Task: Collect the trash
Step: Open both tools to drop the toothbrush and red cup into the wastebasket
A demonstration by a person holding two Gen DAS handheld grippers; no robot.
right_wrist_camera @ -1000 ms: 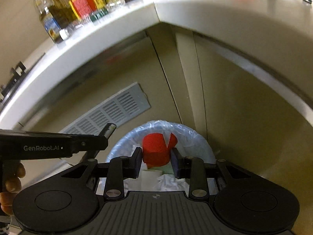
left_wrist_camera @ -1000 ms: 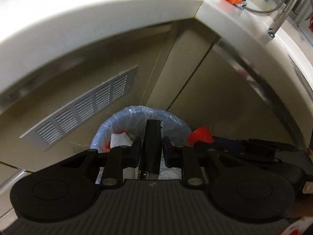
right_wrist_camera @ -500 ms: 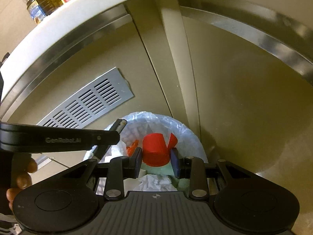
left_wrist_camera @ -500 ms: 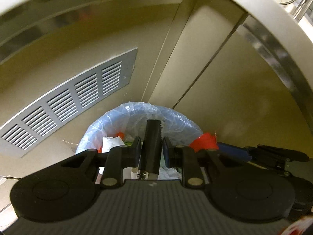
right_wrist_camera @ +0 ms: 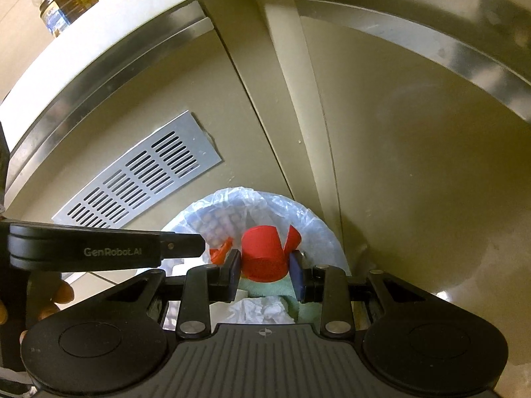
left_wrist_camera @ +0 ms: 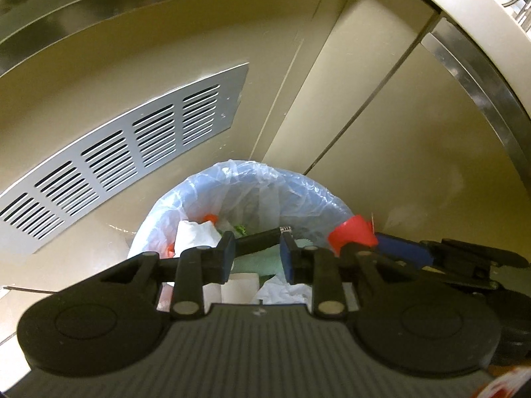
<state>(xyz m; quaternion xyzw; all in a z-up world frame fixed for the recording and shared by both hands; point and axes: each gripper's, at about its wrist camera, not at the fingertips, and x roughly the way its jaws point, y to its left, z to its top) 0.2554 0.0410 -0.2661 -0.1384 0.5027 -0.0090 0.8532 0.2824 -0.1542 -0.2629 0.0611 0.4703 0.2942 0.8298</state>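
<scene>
- Both claws have come down since a second ago: the counter edge that filled the upper part of each view now sits high at the margin, and the lined bin lies closer under our fingertips.
- Our left claw held a dark, slim stick-like piece upright between its pads a second ago; now its jaws are opening, and the piece has tipped over to lie slantwise across the gap, slipping free rather than gripped.
- Our right claw is clenched on a red bottle cap, both blue pads pressed to its sides, with a loose red flap standing just to the right of it.
- Below the cap, inside the bin, lie a pale green sheet, crumpled white paper and orange scraps left of the left pad.
- We judge the step in hand to be the drop: both pieces of trash hang over the bin's mouth, the left one already going.
- Next, the left jaws need only widen enough for the dark piece to fall clear into the liner; it may catch on a pad as it tips.
- Then the right claw should release while directly above the opening, since the cap is round and could roll off the rim toward the cabinet beyond.
- After that, both hands lift away for more trash.
</scene>
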